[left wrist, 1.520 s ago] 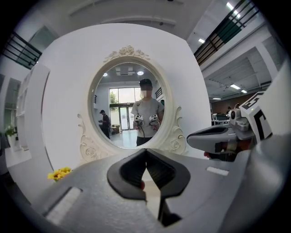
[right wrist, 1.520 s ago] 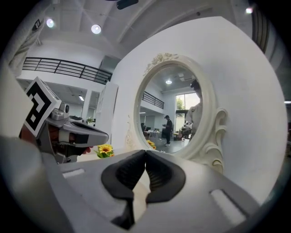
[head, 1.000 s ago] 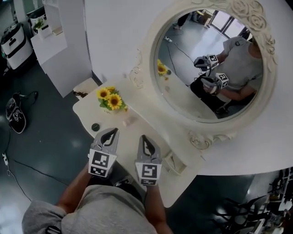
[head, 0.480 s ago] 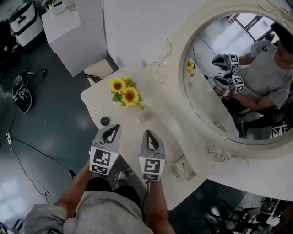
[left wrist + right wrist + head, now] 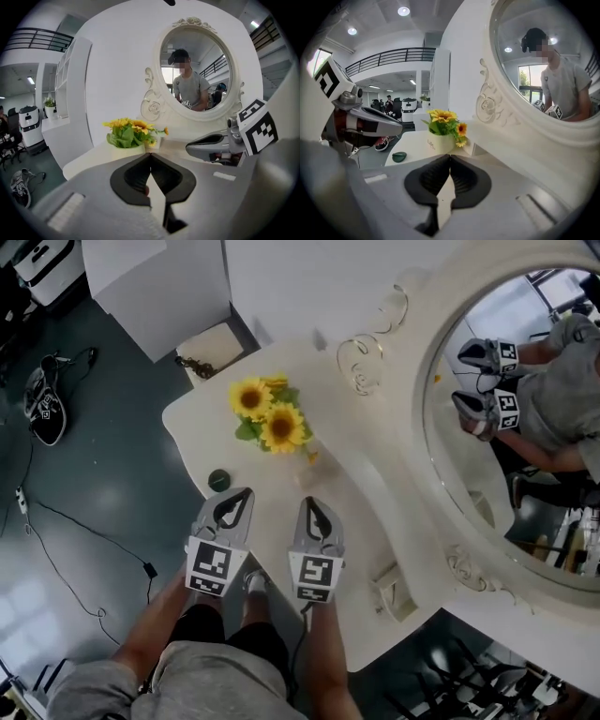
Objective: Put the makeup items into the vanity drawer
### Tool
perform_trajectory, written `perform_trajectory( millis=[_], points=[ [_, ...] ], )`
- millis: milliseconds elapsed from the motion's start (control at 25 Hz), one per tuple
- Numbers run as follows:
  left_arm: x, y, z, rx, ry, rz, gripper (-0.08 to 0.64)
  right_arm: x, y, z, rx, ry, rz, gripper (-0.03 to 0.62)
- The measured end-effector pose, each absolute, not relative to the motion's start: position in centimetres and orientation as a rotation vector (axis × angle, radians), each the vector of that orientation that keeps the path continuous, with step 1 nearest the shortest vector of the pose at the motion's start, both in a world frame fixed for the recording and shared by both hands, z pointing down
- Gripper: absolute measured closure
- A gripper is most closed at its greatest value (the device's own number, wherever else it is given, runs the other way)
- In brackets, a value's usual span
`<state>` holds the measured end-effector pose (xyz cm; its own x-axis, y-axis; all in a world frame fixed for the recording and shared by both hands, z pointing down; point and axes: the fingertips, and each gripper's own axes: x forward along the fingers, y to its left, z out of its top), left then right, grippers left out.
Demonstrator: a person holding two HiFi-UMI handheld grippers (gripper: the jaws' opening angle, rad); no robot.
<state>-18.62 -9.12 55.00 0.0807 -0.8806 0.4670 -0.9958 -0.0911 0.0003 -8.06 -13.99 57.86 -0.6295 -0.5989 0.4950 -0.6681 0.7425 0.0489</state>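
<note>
Both tongs hang over the near edge of the vanity top (image 5: 375, 512), side by side, and neither carries anything. The left tongs (image 5: 150, 154) have their jaws pressed together at the tips with nothing between them. The right tongs (image 5: 450, 157) are the same, tips closed and empty.

As for progress, the job looks barely begun. No drawer shows in any view, open or closed, so I judge it sits under the top, below the tongs. Nothing has been lifted. A small dark green compact (image 5: 218, 480) lies on the top just ahead of the left tongs and a touch to their left. A small pale item (image 5: 307, 468) stands ahead of the right tongs, against the sunflower pot (image 5: 440, 140); what it is, I cannot tell. A pale little box (image 5: 394, 585) sits to the right of the right tongs, near the mirror (image 5: 525, 427). So opening the drawer, picking things up and placing them all seem left to do.

For writing, the pot carries the word "Life" in the right gripper view. The tongs' cubes show only black and white square markers. No brand can be read on the compact.
</note>
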Motion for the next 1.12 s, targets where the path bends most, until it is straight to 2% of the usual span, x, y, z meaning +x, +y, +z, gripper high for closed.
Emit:
perform_trajectory(
  millis=[240,320,400,800,960,1120],
  points=[
    [-19.4,-9.1,57.5,2.01,-1.831,0.521,0.549,-8.3,-14.9,61.0,0.977,-2.391,0.239,0.578],
    [-19.6,-9.3,58.0,2.006,-1.826,0.524,0.549,-8.5,-15.2,61.8,0.973,-2.384,0.286,0.455],
    [-19.8,-9.4,58.3,2.002,-1.822,0.526,0.549,-8.7,-15.5,62.3,0.976,-2.376,0.308,0.419],
    [-20.1,-9.6,59.4,1.976,-1.812,0.523,0.549,-9.6,-16.1,64.3,0.915,-2.348,0.282,0.42],
    [-19.9,-9.5,59.8,1.977,-1.802,0.532,0.549,-9.7,-16.1,65.0,0.903,-2.322,0.258,0.48],
    [-19.8,-9.5,60.0,1.977,-1.794,0.534,0.549,-9.5,-16.3,65.2,0.906,-2.311,0.254,0.502]
  ],
)
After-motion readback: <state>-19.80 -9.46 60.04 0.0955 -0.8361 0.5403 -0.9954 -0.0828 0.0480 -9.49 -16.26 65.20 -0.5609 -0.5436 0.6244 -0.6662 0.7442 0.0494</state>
